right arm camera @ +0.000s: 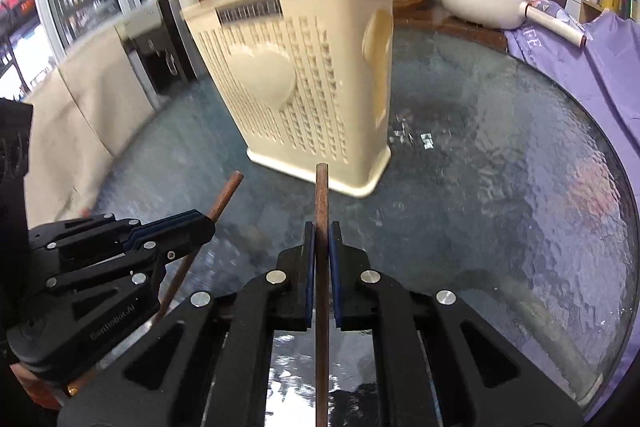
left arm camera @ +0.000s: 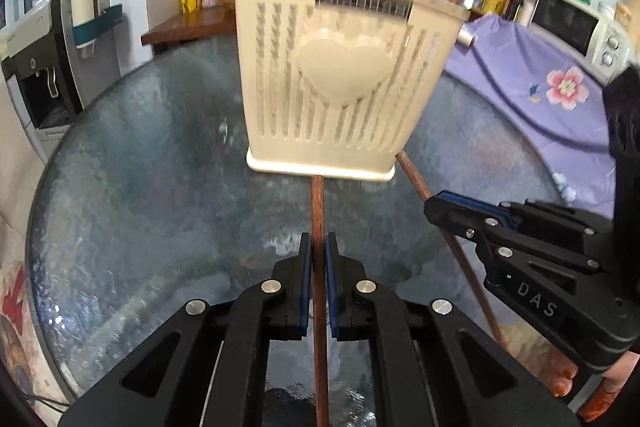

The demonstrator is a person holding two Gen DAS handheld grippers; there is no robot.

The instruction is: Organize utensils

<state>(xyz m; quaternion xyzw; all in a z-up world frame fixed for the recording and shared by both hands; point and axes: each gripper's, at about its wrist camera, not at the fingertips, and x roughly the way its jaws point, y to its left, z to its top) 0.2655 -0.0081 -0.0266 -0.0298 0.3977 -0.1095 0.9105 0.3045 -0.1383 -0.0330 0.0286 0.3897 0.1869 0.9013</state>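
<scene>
A: Where do we stand with the two sticks?

B: Our left gripper (left arm camera: 318, 247) is clamped on a brown wooden chopstick (left arm camera: 318, 211), and our right gripper (right arm camera: 321, 239) is clamped on a second brown wooden chopstick (right arm camera: 322, 195). Each stick runs along its gripper's fingers, tip forward.

A: And the target?

B: The cream slotted plastic utensil holder with a raised heart (left arm camera: 340, 67) stands upright on the round textured glass table (left arm camera: 140, 147), straight ahead of both grippers. Its open top lies above the chopstick tips, with other chopsticks already leaning out of it.

A: Which of us is nearer?

B: We cannot tell; the grippers sit side by side. We judge that either stick must rise above the rim and tilt tip-down before it can drop in.
</scene>
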